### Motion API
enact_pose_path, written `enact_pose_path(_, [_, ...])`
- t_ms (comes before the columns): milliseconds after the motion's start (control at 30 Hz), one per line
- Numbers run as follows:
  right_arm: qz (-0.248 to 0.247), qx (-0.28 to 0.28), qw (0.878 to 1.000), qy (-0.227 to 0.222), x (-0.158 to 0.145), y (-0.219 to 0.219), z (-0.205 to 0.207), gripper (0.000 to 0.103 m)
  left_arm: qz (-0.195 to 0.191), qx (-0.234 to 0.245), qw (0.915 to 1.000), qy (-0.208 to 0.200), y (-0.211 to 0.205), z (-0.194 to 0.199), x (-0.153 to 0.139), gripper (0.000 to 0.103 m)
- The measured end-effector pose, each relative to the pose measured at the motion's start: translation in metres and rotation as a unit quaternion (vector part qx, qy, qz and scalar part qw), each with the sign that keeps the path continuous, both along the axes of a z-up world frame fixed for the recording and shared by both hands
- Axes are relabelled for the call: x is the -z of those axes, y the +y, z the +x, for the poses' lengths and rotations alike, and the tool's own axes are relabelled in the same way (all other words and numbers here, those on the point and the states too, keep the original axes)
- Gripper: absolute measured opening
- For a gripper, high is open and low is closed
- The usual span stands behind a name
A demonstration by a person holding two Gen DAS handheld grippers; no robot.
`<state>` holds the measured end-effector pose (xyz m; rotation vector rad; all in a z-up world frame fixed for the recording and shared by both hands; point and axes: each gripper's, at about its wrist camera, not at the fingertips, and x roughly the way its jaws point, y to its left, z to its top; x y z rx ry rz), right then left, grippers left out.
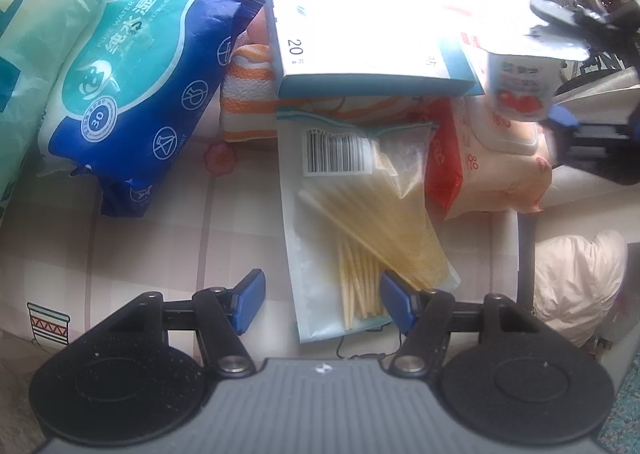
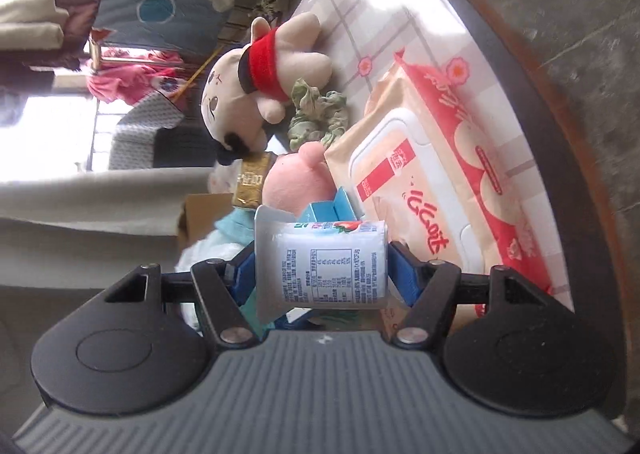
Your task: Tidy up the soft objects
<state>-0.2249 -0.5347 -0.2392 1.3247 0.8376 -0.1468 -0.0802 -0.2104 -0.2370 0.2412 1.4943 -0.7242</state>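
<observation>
Tablecloth [image 1: 152, 254] cluttered; right gripper [image 2: 322, 272] clamps yogurt cup [image 2: 320, 266] sideways; left gripper [image 1: 322, 300] agape.

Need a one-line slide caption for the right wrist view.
Right tool grips a yogurt cup above a peach wet-wipes pack.

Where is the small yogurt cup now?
The yogurt cup is gripped in the right hand-held gripper, just above the pink wipes pack.
</observation>
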Motion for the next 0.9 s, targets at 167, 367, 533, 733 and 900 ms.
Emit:
enact_pose_path(167, [0.106,0.021,0.992,-0.064,0.051,-0.012,-0.006,0.067,0.009,0.004,0.9999,-0.007,-0.007,-0.007,0.0,0.065])
enact_pose_path(367, [0.062,-0.034,0.996,-0.058,0.038,-0.012,0.006,0.074,0.016,0.003,0.9998,-0.011,-0.015,-0.012,0.0,0.065])
enact_pose_path(533, [0.024,-0.057,0.997,-0.041,0.022,-0.02,0.006,0.089,0.017,0.005,0.9998,-0.013,-0.018,-0.014,-0.001,0.065])
enact_pose_path(733, [-0.035,-0.065,0.997,-0.008,0.006,-0.022,0.003,0.088,0.016,0.004,0.9998,-0.013,-0.019,-0.014,-0.001,0.065])
enact_pose_path(900, [-0.088,-0.075,0.993,0.009,-0.01,-0.02,0.003,0.089,0.016,0.006,0.9998,-0.015,-0.019,-0.014,-0.001,0.065])
